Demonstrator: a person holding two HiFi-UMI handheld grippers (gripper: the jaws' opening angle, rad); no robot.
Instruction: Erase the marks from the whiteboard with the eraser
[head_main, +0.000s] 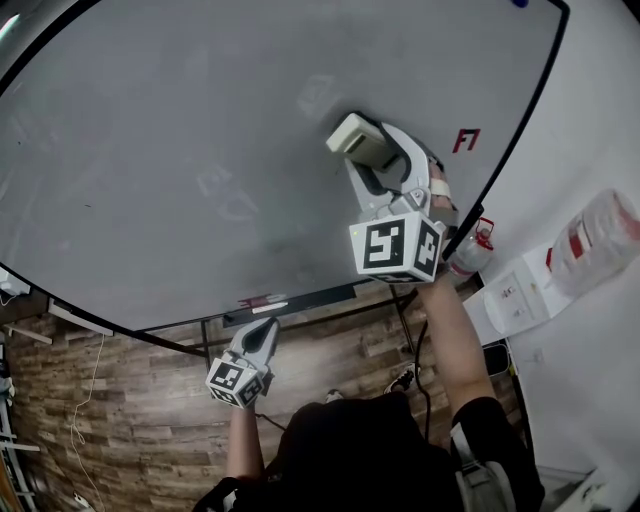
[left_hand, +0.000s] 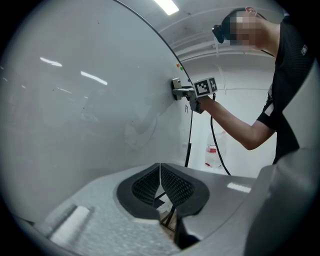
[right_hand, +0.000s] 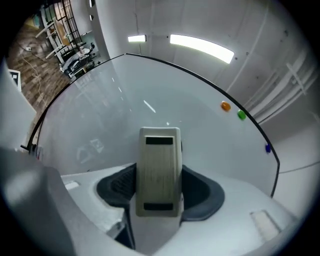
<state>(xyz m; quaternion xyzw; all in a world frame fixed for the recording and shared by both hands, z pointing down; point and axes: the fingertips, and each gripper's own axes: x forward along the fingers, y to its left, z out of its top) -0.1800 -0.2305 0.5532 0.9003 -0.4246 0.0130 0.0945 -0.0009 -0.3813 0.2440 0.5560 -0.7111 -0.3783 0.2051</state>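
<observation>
Eraser (head_main: 355, 138), pale block with a dark slot at each end, is clamped across its width in the right gripper (head_main: 365, 150). The jaws are only as far apart as the eraser's body and the pads press on both its sides. The right gripper view shows it upright between the dark pads, eraser (right_hand: 159, 172) sticking out past the tips of the right gripper (right_hand: 159, 187). From the left gripper view its face looks flat against the whiteboard (left_hand: 75, 100).

On the whiteboard (head_main: 200, 130) it sits around 3 o'clock, close to the black rim. Faint grey marks (head_main: 228, 192) show at 9 o'clock from the eraser, and another smudge (head_main: 315, 97) at 11 o'clock. In the right gripper view one faint mark (right_hand: 92, 147) lies at 9 o'clock from the eraser.

Left gripper (head_main: 268, 326) is at 7 o'clock from the eraser, low, tips by the board's bottom edge. Its jaws are closed, pads meeting with nothing between them; see left gripper (left_hand: 160, 167).

Ledge (head_main: 330, 296) runs under the board, with a marker (head_main: 262, 302) lying on it just above the left gripper's tips.

Orange magnet (right_hand: 225, 106) and green magnet (right_hand: 242, 115) sit at 1 o'clock from the eraser, blue magnet (right_hand: 268, 148) at 3 o'clock by the rim.

Red lettering (head_main: 466, 140) is on the wall at 3 o'clock, just outside the rim. Wood floor (head_main: 130, 400) is at 7 o'clock. A bare forearm (head_main: 450, 330) runs to the right gripper from 5 o'clock.
</observation>
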